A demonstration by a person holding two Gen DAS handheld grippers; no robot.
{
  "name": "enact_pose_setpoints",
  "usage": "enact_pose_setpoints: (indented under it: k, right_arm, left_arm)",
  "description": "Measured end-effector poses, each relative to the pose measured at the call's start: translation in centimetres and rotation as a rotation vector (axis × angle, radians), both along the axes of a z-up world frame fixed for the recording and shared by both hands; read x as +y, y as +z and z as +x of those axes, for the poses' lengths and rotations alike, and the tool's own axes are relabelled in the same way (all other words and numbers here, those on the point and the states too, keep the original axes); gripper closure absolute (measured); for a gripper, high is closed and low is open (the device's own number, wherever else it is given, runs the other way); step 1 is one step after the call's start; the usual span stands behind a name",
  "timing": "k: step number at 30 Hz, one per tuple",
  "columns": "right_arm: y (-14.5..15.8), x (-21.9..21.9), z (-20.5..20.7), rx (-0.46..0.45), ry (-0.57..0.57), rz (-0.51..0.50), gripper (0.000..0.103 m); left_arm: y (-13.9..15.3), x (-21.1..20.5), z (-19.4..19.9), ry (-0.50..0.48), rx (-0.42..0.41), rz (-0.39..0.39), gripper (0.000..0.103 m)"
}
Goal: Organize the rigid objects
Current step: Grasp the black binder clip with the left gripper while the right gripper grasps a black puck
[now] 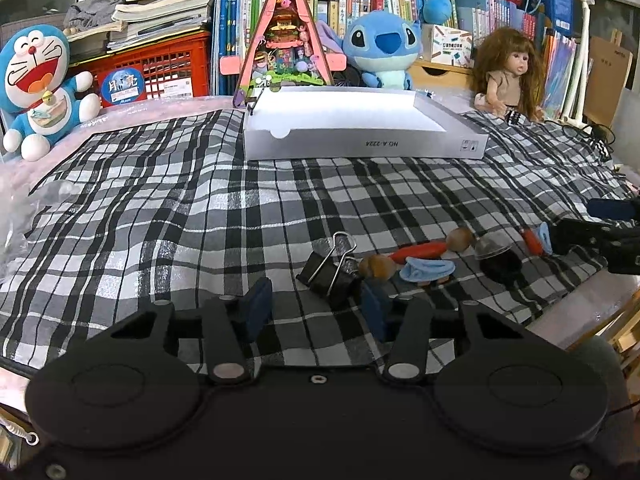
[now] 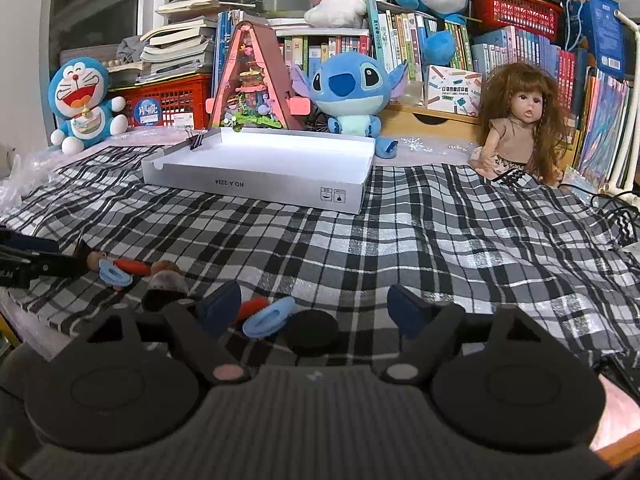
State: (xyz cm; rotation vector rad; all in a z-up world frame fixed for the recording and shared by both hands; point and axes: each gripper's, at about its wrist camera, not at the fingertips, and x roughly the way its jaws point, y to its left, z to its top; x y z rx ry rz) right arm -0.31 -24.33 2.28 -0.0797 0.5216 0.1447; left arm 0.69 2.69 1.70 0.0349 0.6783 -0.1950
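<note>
The black binder clip (image 1: 330, 276) lies on the checked cloth (image 1: 180, 220) near the front edge, its wire handles up, sitting right between the blue pads of the left gripper (image 1: 318, 310), whose jaws are partly spread, and I can't tell whether the pads touch the clip yet. Just to its right there's a little cluster: a brown nut-like piece (image 1: 378, 267), a pale blue flat piece (image 1: 430, 270), an orange-red stick (image 1: 420, 250), another brown piece (image 1: 460, 238) and a dark domed cup (image 1: 498, 262) with a clear lid. Over on the right wrist camera, the right gripper (image 2: 316, 312) stands wide apart over a black round disc (image 2: 314, 330), with a second pale blue piece (image 2: 268, 320) and an orange-red bit (image 2: 250, 308) close beside its left pad; nothing is pinched there. Further back on the cloth sits the shallow white box (image 2: 256, 182), open at the top, and its white floor looks bare from both views, with one more binder clip (image 2: 197, 141) clamped on its far left rim. Behind the box, a pink triangular model house (image 2: 256, 80), a blue Stitch plush (image 2: 350, 92), a Doraemon plush (image 2: 82, 104) at left and a long-haired doll (image 2: 520, 128) at right, all against crowded bookshelves (image 2: 500, 56) and a red crate (image 2: 172, 104).
</note>
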Motion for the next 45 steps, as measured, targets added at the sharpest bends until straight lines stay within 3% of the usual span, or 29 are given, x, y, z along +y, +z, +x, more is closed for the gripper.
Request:
enact_pose_setpoints:
  k: [6, 23, 25, 27, 28, 45]
  right_arm:
    - [-0.6, -0.1, -0.5, 0.022, 0.003, -0.041, 0.025]
    - [-1.9, 0.2, 0.6, 0.068, 0.001, -0.016, 0.053]
    - [-2.0, 0.4, 0.7, 0.066, 0.005, -0.017, 0.056]
    - [-1.9, 0.5, 0.8, 0.064, 0.009, -0.017, 0.059]
    - [-1.9, 0.6, 0.9, 0.062, 0.011, -0.016, 0.065]
    - [-0.7, 0.9, 1.1, -0.001, -0.020, 0.010, 0.066]
  left_arm:
    - [-0.4, 0.0, 0.8, 0.021, -0.006, 0.001, 0.056]
    - [-1.4, -1.0, 3.3, 0.017, -0.067, 0.000, 0.055]
    - [-1.5, -1.1, 3.4, 0.019, -0.069, -0.004, 0.060]
    - [-1.4, -1.1, 3.4, 0.037, -0.072, -0.012, 0.073]
    - [-1.3, -1.0, 3.4, 0.046, -0.070, -0.017, 0.074]
    - [0.1, -1.5, 2.5, 0.044, -0.087, -0.026, 0.074]
